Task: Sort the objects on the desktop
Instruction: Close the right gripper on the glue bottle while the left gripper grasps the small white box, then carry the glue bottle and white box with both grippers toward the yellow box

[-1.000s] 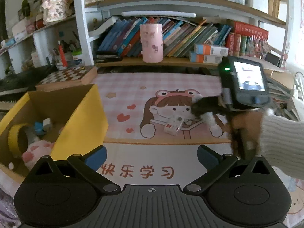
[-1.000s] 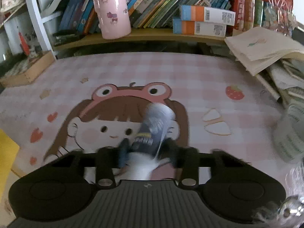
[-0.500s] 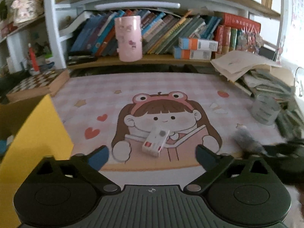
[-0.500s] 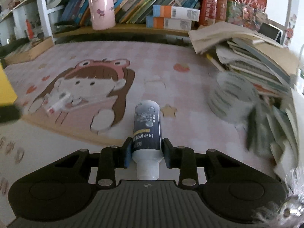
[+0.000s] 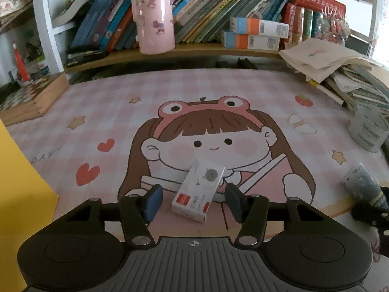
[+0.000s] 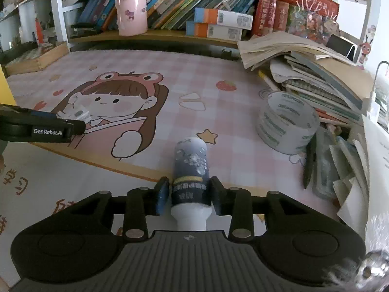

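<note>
A small white box [image 5: 198, 192] with a red label lies on the pink cartoon desk mat [image 5: 194, 92]. My left gripper [image 5: 193, 202] straddles it; the jaws are closing, with a thin gap still showing on each side of the box. From the right wrist view that gripper [image 6: 43, 129] sits at the left with the box [image 6: 77, 114] at its tip. My right gripper [image 6: 189, 196] holds a dark blue bottle [image 6: 190, 170] with a white cap, lying low on the mat. Its jaws are opening, pads still against the bottle's sides. The bottle [image 5: 362, 182] also shows at the right edge.
A yellow box [image 5: 19, 182] stands at the left. A roll of clear tape [image 6: 287, 126], loose pens [image 6: 310, 163] and a sprawling pile of books [image 6: 316, 73] crowd the right. A pink cup [image 5: 153, 19] stands on the bookshelf behind, a chessboard box [image 5: 31, 99] at back left.
My left gripper came down and forward from the yellow box to the white box, and its jaws narrowed around it. My right gripper carried the bottle rightward, then held still.
</note>
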`<state>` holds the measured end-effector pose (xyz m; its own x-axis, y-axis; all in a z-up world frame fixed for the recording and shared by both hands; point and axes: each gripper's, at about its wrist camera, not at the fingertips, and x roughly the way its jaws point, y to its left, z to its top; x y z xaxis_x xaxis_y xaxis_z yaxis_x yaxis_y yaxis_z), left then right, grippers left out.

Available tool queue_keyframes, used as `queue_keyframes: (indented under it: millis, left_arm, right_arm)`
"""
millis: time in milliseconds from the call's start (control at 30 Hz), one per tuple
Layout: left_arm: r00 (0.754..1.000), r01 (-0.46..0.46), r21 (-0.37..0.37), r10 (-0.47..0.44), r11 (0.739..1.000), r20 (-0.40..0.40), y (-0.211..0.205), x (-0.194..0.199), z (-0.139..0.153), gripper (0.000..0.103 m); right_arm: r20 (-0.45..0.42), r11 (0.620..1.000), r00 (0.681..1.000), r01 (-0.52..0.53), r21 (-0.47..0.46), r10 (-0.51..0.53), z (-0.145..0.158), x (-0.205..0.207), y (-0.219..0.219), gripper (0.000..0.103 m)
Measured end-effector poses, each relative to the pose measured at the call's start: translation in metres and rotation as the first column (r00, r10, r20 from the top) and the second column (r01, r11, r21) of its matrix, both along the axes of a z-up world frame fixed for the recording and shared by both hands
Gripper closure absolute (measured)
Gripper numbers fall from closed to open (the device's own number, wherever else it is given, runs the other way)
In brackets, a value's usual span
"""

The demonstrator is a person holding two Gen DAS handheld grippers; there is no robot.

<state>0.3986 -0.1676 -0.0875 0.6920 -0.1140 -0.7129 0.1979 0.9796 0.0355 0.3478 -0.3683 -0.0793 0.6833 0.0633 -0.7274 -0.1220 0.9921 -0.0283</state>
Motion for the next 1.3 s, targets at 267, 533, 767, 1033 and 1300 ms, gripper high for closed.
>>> queue_keyframes:
  millis: [267,533,767,1033,1300]
  left_arm:
    - [0.999,0.029,-0.029,-0.03,0.999,-0.012,0.0,0.003,0.003,0.075]
    - [1.0,-0.01,-0.218,0.014,0.976,0.014,0.017,-0.024,0.041,0.075]
    - [0.998,0.015,-0.322,0.008,0.947,0.069,0.028,-0.065,0.073,0.075]
    - [0.994,0.047,-0.336,-0.012,0.941,0.105,0.048,-0.108,0.094,0.075]
    - [0.993,0.052,-0.379,-0.008,0.924,0.117,0.085,-0.151,0.107,0.075]
  right_arm:
    - [-0.01,1.0,1.0,-0.021,0.01,0.021,-0.001,0.009,-0.001,0.073]
    - [0.013,0.996,1.0,0.004,0.086,-0.005,0.019,-0.008,-0.002,0.073]
    - [0.058,0.99,0.998,-0.029,0.135,0.022,0.045,-0.032,0.007,0.073]
    - [0.118,0.986,0.993,-0.029,0.165,0.009,0.076,-0.067,0.022,0.073]
    - [0.105,0.986,0.994,-0.026,0.165,0.009,0.081,-0.102,0.052,0.073]
